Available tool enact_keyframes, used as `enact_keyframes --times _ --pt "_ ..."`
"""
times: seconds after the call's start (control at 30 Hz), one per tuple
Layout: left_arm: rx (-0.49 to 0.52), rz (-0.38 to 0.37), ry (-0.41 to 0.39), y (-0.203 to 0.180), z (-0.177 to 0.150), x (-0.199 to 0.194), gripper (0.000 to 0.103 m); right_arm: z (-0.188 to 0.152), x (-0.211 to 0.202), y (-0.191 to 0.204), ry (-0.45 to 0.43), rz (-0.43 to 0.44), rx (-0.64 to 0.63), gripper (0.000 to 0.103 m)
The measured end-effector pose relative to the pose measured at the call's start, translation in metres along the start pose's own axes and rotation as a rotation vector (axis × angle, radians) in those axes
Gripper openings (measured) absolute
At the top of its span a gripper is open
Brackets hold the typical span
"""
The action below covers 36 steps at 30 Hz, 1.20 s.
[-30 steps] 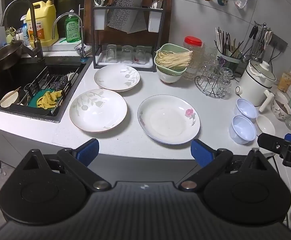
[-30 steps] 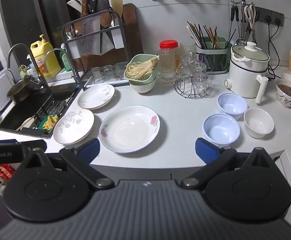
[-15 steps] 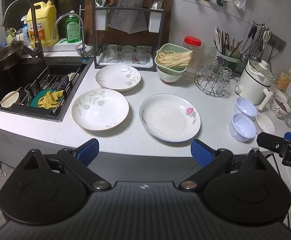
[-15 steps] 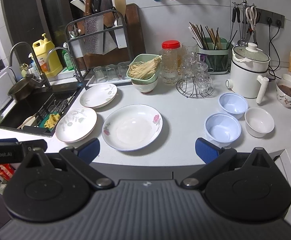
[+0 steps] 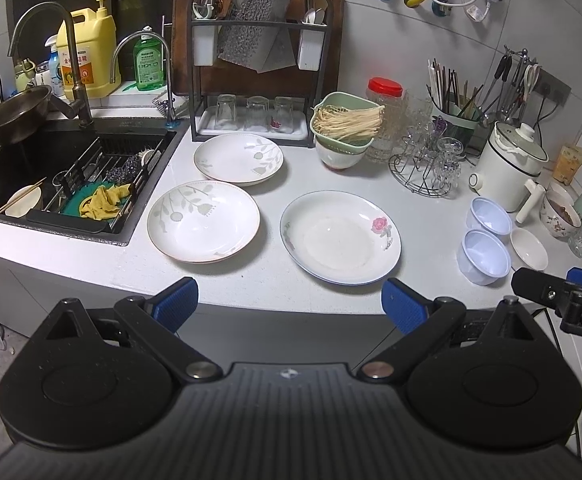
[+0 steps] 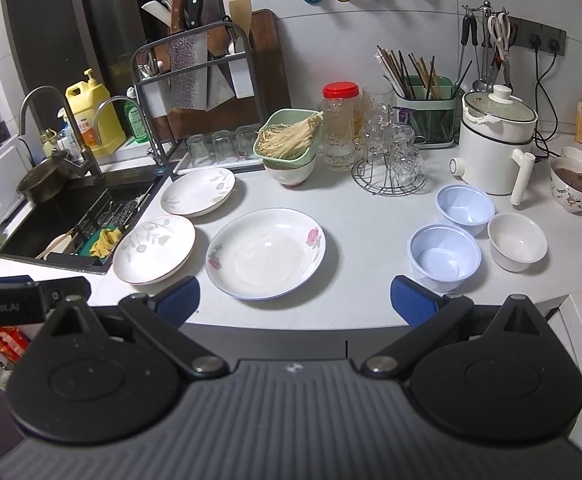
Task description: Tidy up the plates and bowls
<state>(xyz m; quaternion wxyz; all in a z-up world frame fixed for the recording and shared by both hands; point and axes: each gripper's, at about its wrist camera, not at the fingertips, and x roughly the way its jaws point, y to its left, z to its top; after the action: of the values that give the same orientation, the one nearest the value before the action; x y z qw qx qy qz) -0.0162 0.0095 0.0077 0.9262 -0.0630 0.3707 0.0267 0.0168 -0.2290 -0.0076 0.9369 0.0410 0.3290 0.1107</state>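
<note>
Three white plates lie on the white counter: a large rose-patterned plate [image 5: 341, 236] [image 6: 266, 253], a leaf-patterned plate [image 5: 203, 220] [image 6: 154, 249] near the sink, and a second leaf plate [image 5: 238, 159] [image 6: 197, 191] behind it. Two light blue bowls [image 6: 445, 257] [image 6: 465, 208] and a small white bowl [image 6: 517, 241] stand at the right; they also show in the left wrist view [image 5: 484, 255]. My left gripper [image 5: 290, 306] is open and empty, below the counter's front edge. My right gripper [image 6: 295, 302] is open and empty, also in front of the edge.
A black sink [image 5: 51, 168] with a rack and a yellow cloth is at the left. A knife rack with glasses [image 5: 257, 80], a green basket of noodles on a bowl [image 5: 345, 132], a glass stand [image 6: 389, 164], a chopstick holder and a white electric pot [image 6: 495, 148] line the back.
Both grippers have drifted slightly, so the plates and bowls sit a little higher in both views. Nothing on the counter has moved and both grippers stay open.
</note>
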Motion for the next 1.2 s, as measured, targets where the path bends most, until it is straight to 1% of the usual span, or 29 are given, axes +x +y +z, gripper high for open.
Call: enact_keyframes --times 0.1,0.73,1.1,1.2 --pt "0.002 0.013 -0.001 0.001 0.001 -0.003 0.1 0.002 -0.001 0.002 -0.002 0.006 -0.007 0.103" --pt "-0.023 0.022 -0.012 0.008 -0.003 -0.011 0.1 -0.003 0.0 0.006 0.011 0.024 0.013 0.103" --pt "-0.029 0.024 -0.013 0.01 -0.005 -0.012 0.1 -0.005 0.001 0.008 0.014 0.026 0.011 0.103" --pt "-0.032 0.024 -0.011 0.01 -0.006 -0.012 0.1 -0.008 0.001 0.009 0.014 0.008 0.007 0.103"
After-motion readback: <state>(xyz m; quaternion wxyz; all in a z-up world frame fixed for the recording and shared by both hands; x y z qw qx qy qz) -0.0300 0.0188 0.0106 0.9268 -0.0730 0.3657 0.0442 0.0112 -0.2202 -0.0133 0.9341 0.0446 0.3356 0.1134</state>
